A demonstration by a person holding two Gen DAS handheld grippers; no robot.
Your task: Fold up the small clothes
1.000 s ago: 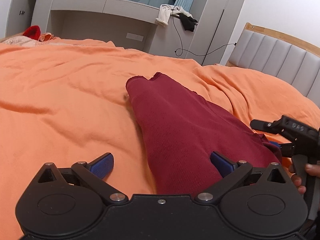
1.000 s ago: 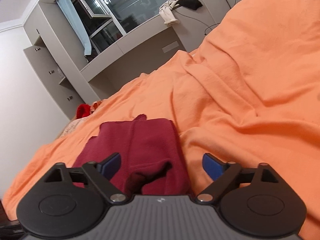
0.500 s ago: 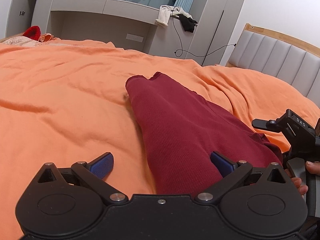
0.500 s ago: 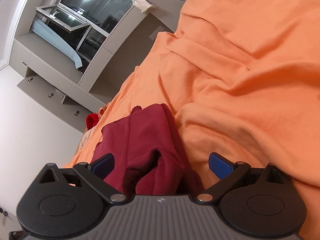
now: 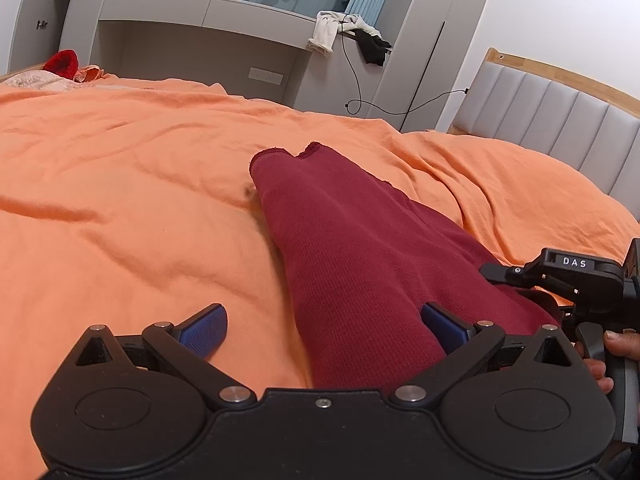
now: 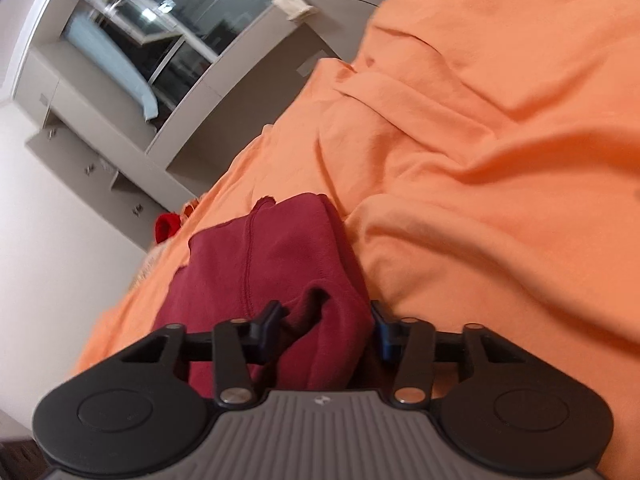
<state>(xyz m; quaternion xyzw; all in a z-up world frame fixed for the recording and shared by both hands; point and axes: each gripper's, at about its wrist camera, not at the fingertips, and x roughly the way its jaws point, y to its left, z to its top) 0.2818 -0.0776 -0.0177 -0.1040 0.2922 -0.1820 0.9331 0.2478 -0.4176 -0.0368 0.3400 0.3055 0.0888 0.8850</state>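
A dark red knit garment (image 5: 352, 256) lies lengthwise on the orange bedspread (image 5: 120, 200), its far end folded over. My left gripper (image 5: 324, 324) is open at its near end, one pad on the bedspread, the other on the cloth. My right gripper (image 6: 326, 330) has its blue pads closing in on a bunched near corner of the garment (image 6: 280, 264). The right gripper also shows at the right edge of the left wrist view (image 5: 576, 276).
A padded grey headboard (image 5: 560, 120) stands at the right. A grey window unit (image 5: 224, 40) with draped clothes and a hanging cable runs along the back. A red item (image 5: 62, 62) lies at the far left bed edge.
My right gripper has tilted, moved onto the garment's near corner and narrowed its jaws around the bunched cloth. My left gripper has stayed open and still.
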